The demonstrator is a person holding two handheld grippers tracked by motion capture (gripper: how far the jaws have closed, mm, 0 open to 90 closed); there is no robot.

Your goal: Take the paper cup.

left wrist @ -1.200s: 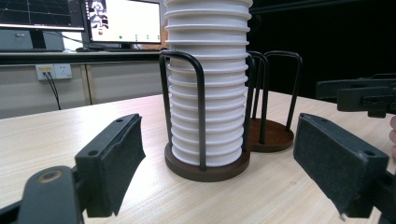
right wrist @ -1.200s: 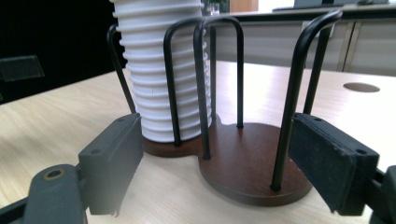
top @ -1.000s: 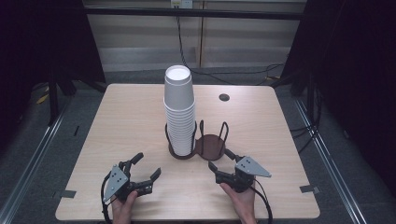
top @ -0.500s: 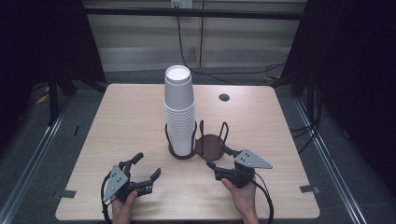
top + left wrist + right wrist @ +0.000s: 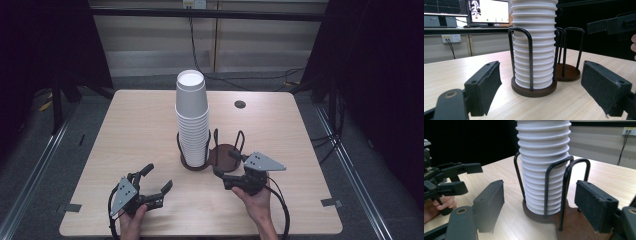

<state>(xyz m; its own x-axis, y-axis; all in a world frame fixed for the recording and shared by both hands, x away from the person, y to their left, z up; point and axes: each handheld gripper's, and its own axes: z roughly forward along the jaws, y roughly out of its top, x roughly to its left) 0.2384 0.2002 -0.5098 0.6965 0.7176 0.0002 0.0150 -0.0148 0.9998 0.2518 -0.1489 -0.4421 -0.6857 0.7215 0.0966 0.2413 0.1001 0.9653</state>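
- Since the earlier frame the right gripper has lifted off the desk and come closer to the wire cup holder. The left gripper lies where it did, near the front edge.
- The stack of white disposable cups stands upright in the left ring of the holder, near the middle of the desk. Its long axis is vertical, and it rises well above the wire loops. The ring beside it, on the right, is empty.
- The right gripper is the nearer of the two. Its fingers are spread wide with nothing between them. In the right gripper view the stack lies straight ahead, framed in the gap between them.
- The empty ring's wire loop stands between the right-hand finger and the cups. A level approach at this height would probably meet wire before cup.
- The left gripper's fingers also stand wide apart and hold nothing. The stack is ahead of them but well apart.
- The top cup's rim sits above both grippers. How loosely the cups nest cannot be told from here, so the lift may need the holder or the lower cups steadied.
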